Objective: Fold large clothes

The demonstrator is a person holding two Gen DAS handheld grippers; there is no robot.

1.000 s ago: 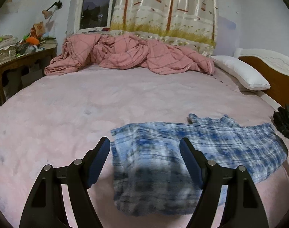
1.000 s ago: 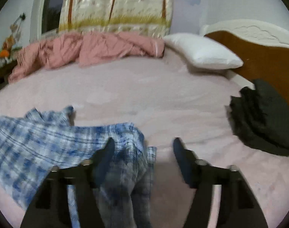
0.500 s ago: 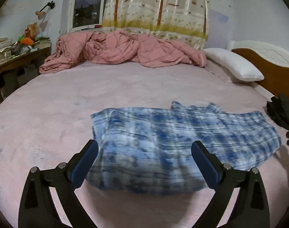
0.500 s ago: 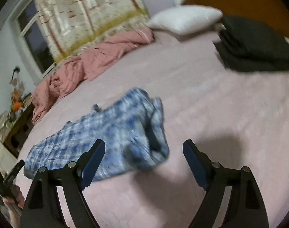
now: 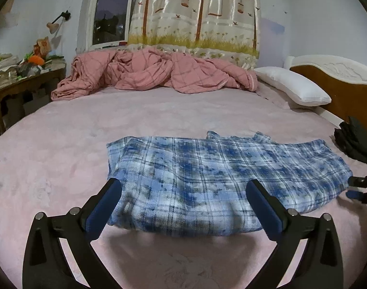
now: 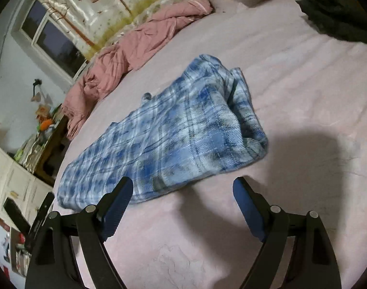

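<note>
Spread flat on the near part of the bed (image 5: 87, 132): 1 plaid shirt (image 5: 219, 180), already folded into a long band, likely laid so in order to be folded again across. Over its near long edge, 1 left gripper (image 5: 183, 185), jaws wide apart, having just been opening, gripping nothing, with only cloth seen beyond the gap. At the short end of the band, 1 right gripper (image 6: 183, 183), jaws also apart and also just been opening, empty, near the cloth but not on it; probably let go so that the fold can settle. Pushed to the far side, apparently to leave room for folding: 1 pink quilt (image 5: 154, 72) and 1 pillow (image 5: 291, 86). Near the headboard, well apart from the shirt, 1 dark pile (image 5: 356, 142), perhaps other clothes. At the left, 1 cluttered desk (image 5: 26, 82).
</note>
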